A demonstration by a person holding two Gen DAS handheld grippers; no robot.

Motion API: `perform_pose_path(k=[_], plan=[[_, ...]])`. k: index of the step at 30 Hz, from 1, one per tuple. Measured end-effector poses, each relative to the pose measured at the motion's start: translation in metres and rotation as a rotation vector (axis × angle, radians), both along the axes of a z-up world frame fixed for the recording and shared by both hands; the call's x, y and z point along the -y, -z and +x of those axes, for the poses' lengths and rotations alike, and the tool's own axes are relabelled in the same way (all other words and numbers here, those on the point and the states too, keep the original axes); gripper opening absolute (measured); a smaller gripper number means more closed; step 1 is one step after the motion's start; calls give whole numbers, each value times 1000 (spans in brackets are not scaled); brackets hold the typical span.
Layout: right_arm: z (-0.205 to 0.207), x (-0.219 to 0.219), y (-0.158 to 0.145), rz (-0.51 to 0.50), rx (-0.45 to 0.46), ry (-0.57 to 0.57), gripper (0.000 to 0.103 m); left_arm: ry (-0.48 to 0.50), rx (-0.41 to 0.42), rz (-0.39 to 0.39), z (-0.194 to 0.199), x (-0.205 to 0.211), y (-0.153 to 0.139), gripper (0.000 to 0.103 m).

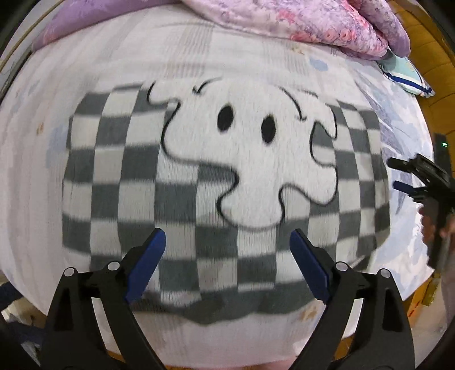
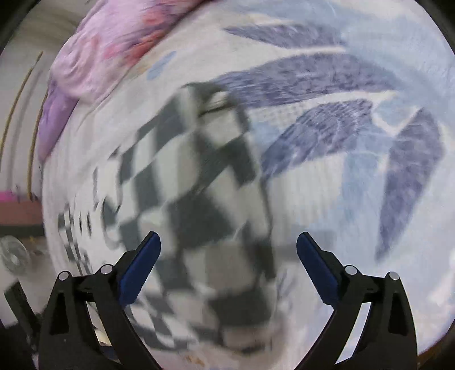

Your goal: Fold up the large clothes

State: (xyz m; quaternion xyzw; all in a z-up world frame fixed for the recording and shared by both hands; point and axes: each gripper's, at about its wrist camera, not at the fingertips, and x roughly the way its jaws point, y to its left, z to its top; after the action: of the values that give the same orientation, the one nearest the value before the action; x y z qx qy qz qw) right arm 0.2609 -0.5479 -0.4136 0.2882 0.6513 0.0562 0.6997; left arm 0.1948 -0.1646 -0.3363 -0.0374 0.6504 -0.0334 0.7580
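Checkered sweater [image 1: 136, 176] lies flat across the middle of the bed [image 1: 42, 85], its white fuzzy ghost patch [image 1: 250, 159] face up. Left claw [image 1: 227, 242] hangs above the sweater's near hem, jaws spread wide, gripping nothing. Right claw [image 2: 229, 244] is wide open too, empty, over the sweater's [image 2: 199, 185] side; that view is blurred. It shows at the bed's right edge [image 1: 418, 182]. Pink floral quilt [image 1: 298, 22] is bunched along the far edge.

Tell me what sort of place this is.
Probably a bedroom: the checkered garment lies on a bed sheet printed with blue leaves, with a pink floral quilt bunched at its far edge.
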Motion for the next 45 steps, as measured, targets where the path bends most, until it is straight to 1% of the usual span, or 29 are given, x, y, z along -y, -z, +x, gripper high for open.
perform_pose_path(k=[2, 3, 5, 8, 9, 10, 12, 13, 14, 15, 17, 19, 20, 21, 23, 25, 27, 29, 31, 33, 35, 36, 37, 38, 39, 40, 41, 43, 45], plan=[[12, 7, 25, 181, -25, 48, 94, 20, 19, 6, 10, 9, 2, 89], [15, 6, 35, 233, -43, 69, 96, 26, 32, 19, 16, 12, 2, 89], [17, -3, 36, 227, -45, 37, 97, 29, 37, 33, 29, 15, 5, 89], [10, -31, 30, 292, -114, -121, 97, 22, 28, 46, 48, 11, 5, 89], [7, -42, 28, 256, -135, -176, 97, 21, 37, 45, 56, 11, 5, 89], [8, -55, 28, 168, -144, -235, 96, 19, 43, 45, 69, 11, 6, 89], [12, -60, 33, 111, -172, -196, 97, 13, 34, 62, 94, 11, 11, 89], [15, -57, 36, 100, -209, -112, 97, 10, 33, 61, 105, 12, 12, 87], [16, -55, 37, 96, -227, -68, 96, 5, 32, 47, 120, 12, 13, 83], [16, -54, 37, 85, -239, -39, 96, -3, 20, 25, 135, 13, 14, 65], [16, -59, 34, 23, -252, -24, 95, -35, -32, -6, 161, 10, 19, 43], [17, -66, 33, -39, -273, -13, 95, -56, -96, -33, 187, 11, 25, 12], [18, -66, 33, -50, -281, -10, 95, -57, -127, -39, 195, 12, 28, 9], [19, -67, 34, -54, -288, -5, 95, -53, -183, -48, 205, 16, 34, 8], [18, -65, 34, -56, -291, -10, 95, -39, -230, -61, 219, 23, 45, 5], [21, -68, 35, -55, -288, -10, 96, -1, -267, -35, 230, 29, 60, 5], [25, -77, 36, -64, -286, -10, 97, -1, -382, -26, 236, 31, 101, 4], [25, -80, 39, -72, -275, -11, 97, -40, -383, -49, 239, 24, 124, 4], [20, -84, 42, -81, -248, -10, 97, -70, -394, -64, 241, 20, 128, 4], [16, -85, 41, -83, -217, -6, 97, -20, -417, -29, 240, 26, 122, 4], [10, -84, 38, -89, -195, -5, 97, 29, -428, 32, 231, 34, 103, 4], [2, -84, 35, -92, -194, -3, 97, 26, -443, 27, 222, 35, 93, 0], [3, -84, 35, -92, -199, -1, 97, 18, -468, 13, 213, 35, 90, 0], [2, -84, 36, -90, -202, 0, 97, 23, -508, 32, 198, 37, 95, 0], [2, -86, 36, -91, -197, 1, 97, 47, -517, 52, 189, 41, 104, 0], [-1, -87, 35, -99, -179, 0, 97, 68, -494, 74, 183, 45, 112, 1], [-1, -88, 36, -108, -162, 0, 97, 52, -471, 79, 184, 45, 122, 1], [-1, -88, 35, -121, -134, 6, 97, -10, -515, 36, 189, 36, 127, 1], [-4, -88, 35, -120, -138, 14, 97, -17, -516, -2, 181, 29, 120, 0]])
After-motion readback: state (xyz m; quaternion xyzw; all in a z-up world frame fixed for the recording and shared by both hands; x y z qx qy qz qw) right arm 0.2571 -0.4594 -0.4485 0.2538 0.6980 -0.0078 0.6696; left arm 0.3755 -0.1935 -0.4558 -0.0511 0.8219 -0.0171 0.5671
